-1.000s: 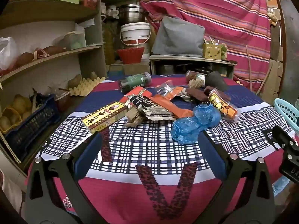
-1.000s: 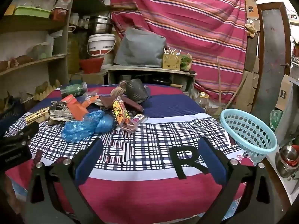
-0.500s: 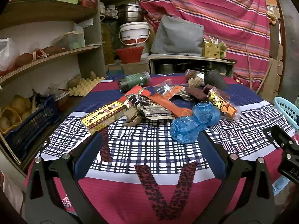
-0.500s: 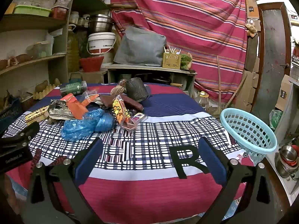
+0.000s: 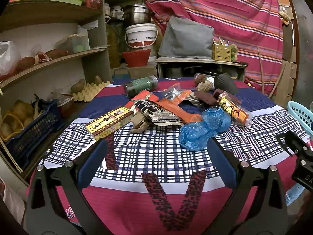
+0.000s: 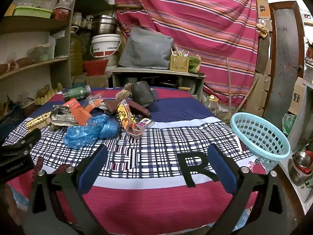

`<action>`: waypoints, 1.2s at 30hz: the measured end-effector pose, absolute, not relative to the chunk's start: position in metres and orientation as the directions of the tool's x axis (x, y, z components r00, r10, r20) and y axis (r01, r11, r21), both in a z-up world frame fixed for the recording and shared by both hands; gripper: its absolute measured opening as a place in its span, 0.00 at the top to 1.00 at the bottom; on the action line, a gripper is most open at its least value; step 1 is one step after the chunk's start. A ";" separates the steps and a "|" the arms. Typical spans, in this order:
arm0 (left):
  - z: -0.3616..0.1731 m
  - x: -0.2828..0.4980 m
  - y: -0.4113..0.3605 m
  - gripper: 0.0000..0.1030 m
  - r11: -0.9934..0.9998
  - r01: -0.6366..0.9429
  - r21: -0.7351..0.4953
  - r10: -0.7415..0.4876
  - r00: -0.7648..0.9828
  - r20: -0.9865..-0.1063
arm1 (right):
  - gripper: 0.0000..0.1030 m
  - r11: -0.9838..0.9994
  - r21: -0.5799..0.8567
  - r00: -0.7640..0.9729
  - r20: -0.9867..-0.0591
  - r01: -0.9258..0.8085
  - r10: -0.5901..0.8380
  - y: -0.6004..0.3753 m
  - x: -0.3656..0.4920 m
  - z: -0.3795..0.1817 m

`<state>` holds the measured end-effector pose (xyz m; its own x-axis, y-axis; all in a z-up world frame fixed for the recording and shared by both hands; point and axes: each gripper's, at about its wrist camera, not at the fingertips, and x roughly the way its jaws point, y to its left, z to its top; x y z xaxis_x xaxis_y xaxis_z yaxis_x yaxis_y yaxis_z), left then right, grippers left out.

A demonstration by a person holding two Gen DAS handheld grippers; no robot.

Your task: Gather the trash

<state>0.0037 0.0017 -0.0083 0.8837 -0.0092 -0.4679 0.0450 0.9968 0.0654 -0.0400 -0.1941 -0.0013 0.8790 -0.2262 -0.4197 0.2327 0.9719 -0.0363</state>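
2 hand-held grippers, left hand-held gripper (image 5: 156, 162) wide open, empty, right hand-held gripper (image 6: 156, 162) likewise

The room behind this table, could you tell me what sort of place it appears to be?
Probably a household storeroom or pantry: wooden shelves holding produce, a crate of potatoes, and stacked steel pots above a white bucket.

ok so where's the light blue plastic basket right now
In the right wrist view, the light blue plastic perforated basket sits at the table's right edge, tilted, apart from the trash pile; the crumpled blue plastic bag lies far left of it.
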 end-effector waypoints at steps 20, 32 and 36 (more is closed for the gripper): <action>-0.005 0.003 0.000 0.05 0.996 0.044 0.071 -0.006 0.885 -0.466 | 0.04 0.972 -0.031 0.879 -0.421 0.233 -0.224 -0.195 -0.040 -0.001; -0.005 0.003 -0.001 0.05 0.996 0.044 0.073 -0.005 0.885 -0.465 | 0.04 0.972 -0.029 0.879 -0.421 0.233 -0.223 -0.195 -0.041 -0.001; -0.005 0.003 -0.001 0.05 0.996 0.045 0.076 -0.004 0.886 -0.464 | 0.04 0.972 -0.028 0.879 -0.421 0.234 -0.223 -0.195 -0.040 -0.001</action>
